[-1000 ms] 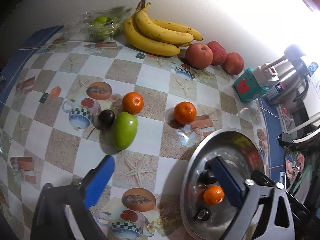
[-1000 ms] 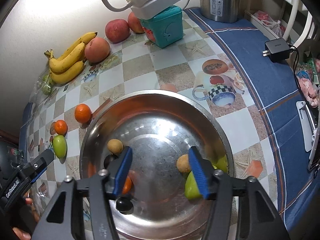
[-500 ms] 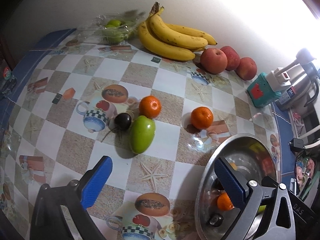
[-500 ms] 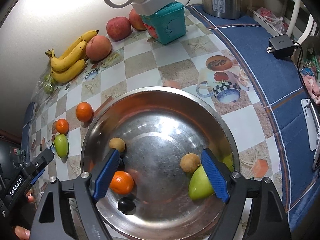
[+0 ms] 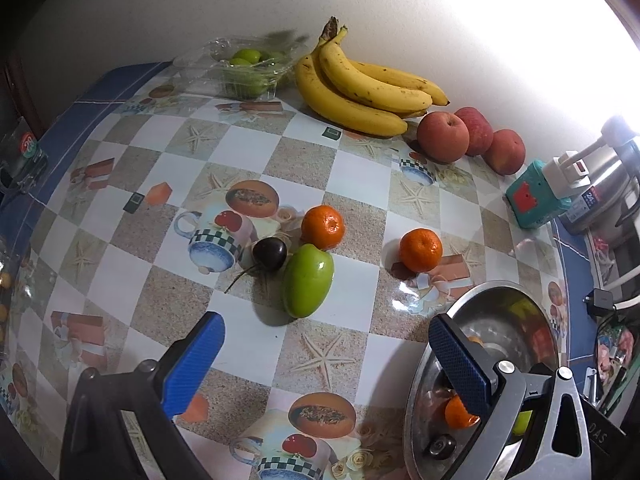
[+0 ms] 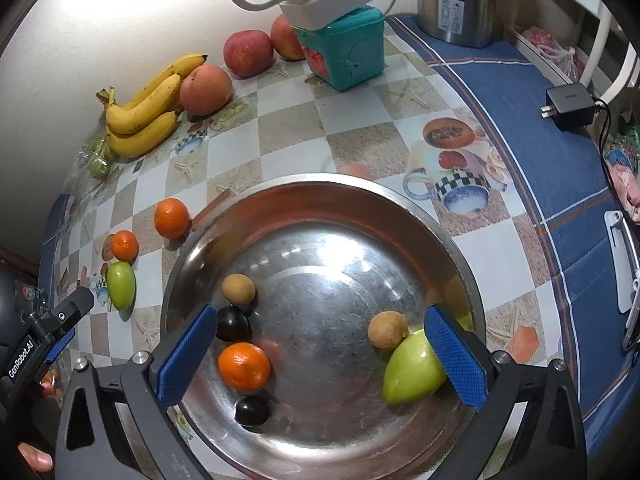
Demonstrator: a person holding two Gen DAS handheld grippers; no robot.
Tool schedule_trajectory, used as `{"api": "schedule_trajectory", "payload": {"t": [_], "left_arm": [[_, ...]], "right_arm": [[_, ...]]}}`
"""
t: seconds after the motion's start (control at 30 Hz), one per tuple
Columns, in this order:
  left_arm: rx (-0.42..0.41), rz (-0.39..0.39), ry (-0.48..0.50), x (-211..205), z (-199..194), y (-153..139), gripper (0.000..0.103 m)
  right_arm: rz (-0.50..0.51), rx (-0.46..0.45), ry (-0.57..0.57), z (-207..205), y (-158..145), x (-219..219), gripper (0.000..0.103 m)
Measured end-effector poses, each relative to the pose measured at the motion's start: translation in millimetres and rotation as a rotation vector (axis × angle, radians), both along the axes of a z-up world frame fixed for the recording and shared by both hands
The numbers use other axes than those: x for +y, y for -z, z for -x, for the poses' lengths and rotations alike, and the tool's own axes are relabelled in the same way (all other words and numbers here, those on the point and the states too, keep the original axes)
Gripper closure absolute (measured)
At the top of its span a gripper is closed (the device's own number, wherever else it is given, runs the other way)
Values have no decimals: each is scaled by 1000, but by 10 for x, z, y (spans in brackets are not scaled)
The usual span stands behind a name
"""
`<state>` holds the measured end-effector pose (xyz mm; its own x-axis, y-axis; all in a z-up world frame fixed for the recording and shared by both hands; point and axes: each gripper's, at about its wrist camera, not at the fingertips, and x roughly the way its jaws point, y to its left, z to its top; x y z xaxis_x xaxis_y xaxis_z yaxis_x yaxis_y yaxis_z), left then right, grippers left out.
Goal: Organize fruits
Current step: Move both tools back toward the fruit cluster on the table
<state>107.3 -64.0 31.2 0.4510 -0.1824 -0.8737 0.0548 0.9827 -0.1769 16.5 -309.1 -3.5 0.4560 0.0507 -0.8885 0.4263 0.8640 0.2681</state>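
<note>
Your round steel bowl (image 6: pixel 460 248) already holds six fruits; two orange tangerines (image 5: pixel 322 227), a green mango (image 5: pixel 307 282) and a dark plum (image 5: pixel 269 253) wait mid-table. Both the left hand-held gripper (image 5: pixel 326 356) and the right hand-held gripper (image 6: pixel 320 354) gape empty.

Bare cloth (image 5: pixel 332 344) lies open between the left gripper (image 5: pixel 324 356) and the green fruit (image 5: pixel 307 281), which touches a plum (image 5: pixel 269 254) and an orange (image 5: pixel 322 227). The bowl (image 6: pixel 304 184) crowds the right; its middle is bare between fruits at either side.
</note>
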Motion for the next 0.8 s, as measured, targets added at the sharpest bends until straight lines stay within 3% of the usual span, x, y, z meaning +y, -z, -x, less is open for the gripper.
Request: {"api": "schedule_trajectory", "payload": {"t": [0.3, 0.8], "left_arm": [[-18, -19, -5, 113, -31, -58, 0], [-75, -74, -176, 909, -185, -193, 0]], "right_arm": [[22, -4, -8, -48, 12, 109, 0], [-1, -59, -101, -273, -49, 638, 0]]}}
